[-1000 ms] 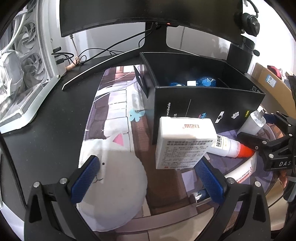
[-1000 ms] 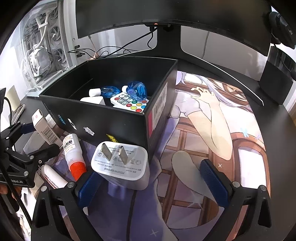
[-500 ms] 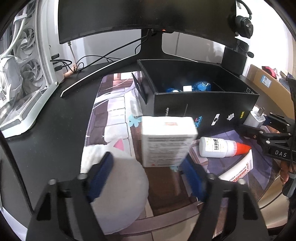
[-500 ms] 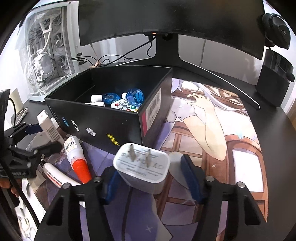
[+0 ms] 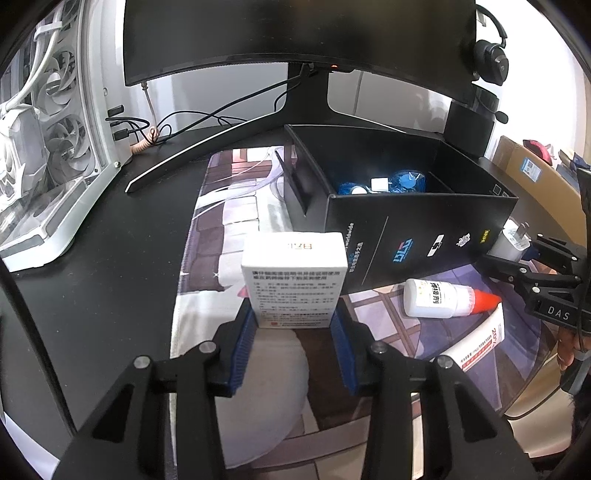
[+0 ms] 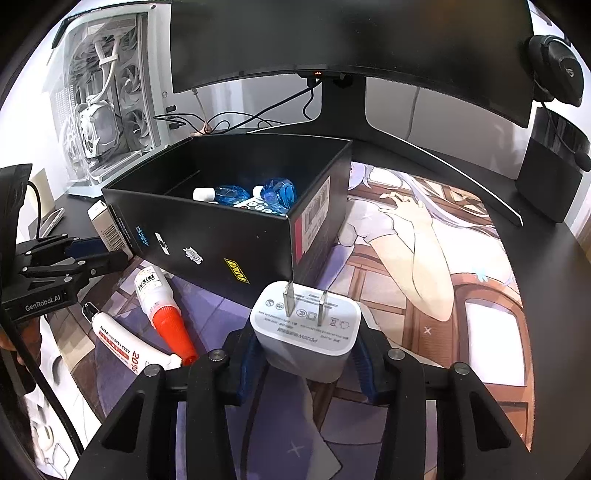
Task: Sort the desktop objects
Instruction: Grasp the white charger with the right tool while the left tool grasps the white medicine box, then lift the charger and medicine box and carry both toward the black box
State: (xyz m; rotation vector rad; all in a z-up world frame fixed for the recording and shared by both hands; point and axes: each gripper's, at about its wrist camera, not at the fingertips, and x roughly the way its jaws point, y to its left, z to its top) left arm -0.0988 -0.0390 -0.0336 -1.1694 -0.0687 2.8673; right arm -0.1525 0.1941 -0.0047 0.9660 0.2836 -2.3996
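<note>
Left wrist: left tongs [image 5: 293, 328] have just been closing, blue pads now pressed on both sides of the white carton [image 5: 294, 278]; carton upright, lifted clear of the mat [image 5: 221, 229]. Black box [image 5: 417, 225] at 1 o'clock from the carton, blue items inside. Glue bottle [image 5: 448, 298], red cap, lies on the mat at 3 o'clock, just in front of the box wall; tube [image 5: 482, 341] at 4 o'clock, touching the cap. Right tongs at the far right edge, clamped on the charger. Monitor [image 5: 295, 33] at 12.

Right wrist: right tongs [image 6: 303, 354] also just been closing, pads gripping the white charger [image 6: 306, 332], prongs pointing up and away. Box [image 6: 229, 236] at 11 o'clock, corner just beyond the prongs. Bottle [image 6: 160, 302] and tube [image 6: 125, 345] at 9 o'clock on the mat [image 6: 424, 258]. Left tongs [image 6: 110, 251] at the left edge, holding the carton [image 6: 107, 225] beside the box wall. Worktop [image 6: 554, 258] black.
</note>
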